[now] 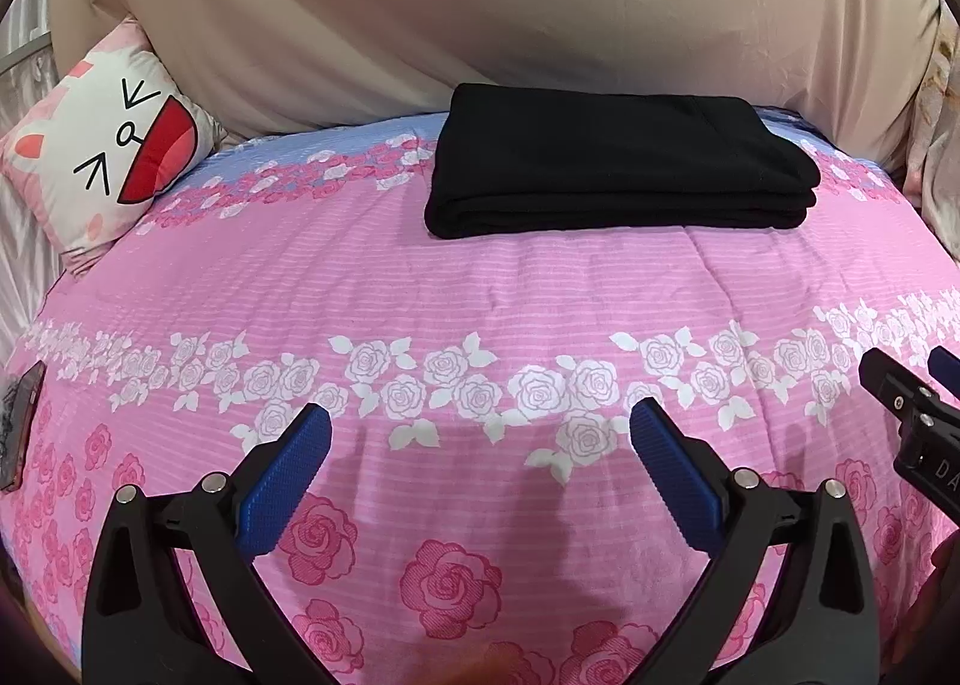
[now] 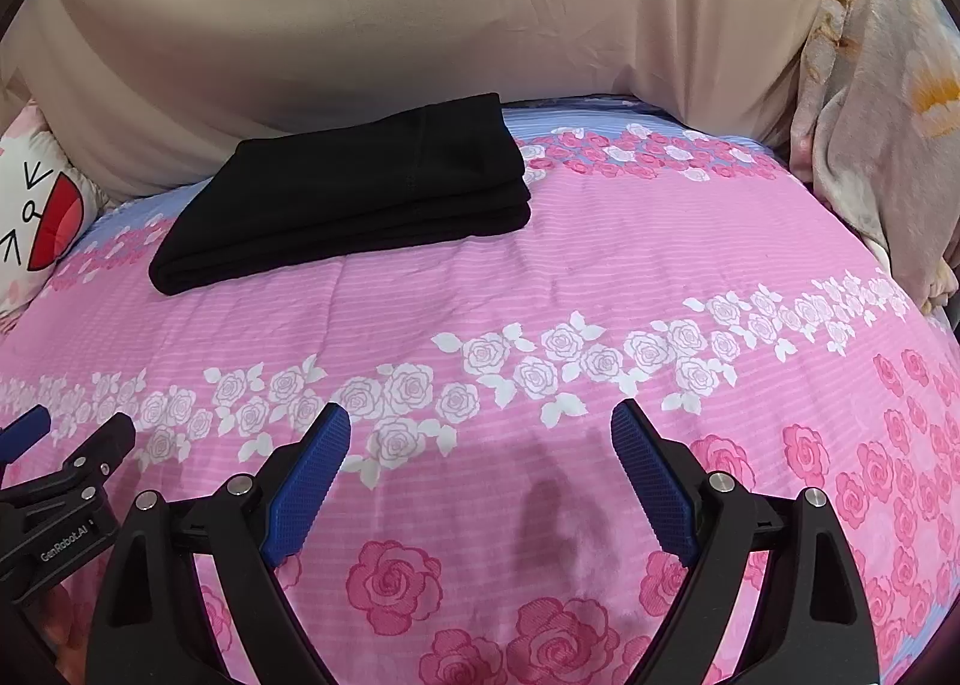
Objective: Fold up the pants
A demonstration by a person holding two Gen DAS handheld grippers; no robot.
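The black pants (image 1: 618, 160) lie folded into a flat, neat rectangle at the far side of the pink rose-patterned bedspread (image 1: 480, 295). In the right wrist view the same folded pants (image 2: 354, 193) sit far left of centre. My left gripper (image 1: 480, 439) hovers open over the near part of the bedspread, well short of the pants, nothing between its blue pads (image 1: 288, 481). My right gripper (image 2: 480, 439) is likewise open and empty, beside the left one, whose fingers (image 2: 36, 445) show at the frame's left edge.
A cartoon-face cushion (image 1: 114, 145) leans at the far left. A large beige cover (image 1: 480, 7) rises behind the pants. A pale floral blanket (image 2: 882, 103) is bunched at the far right. A dark phone-like object (image 1: 18, 427) lies at the bed's left edge.
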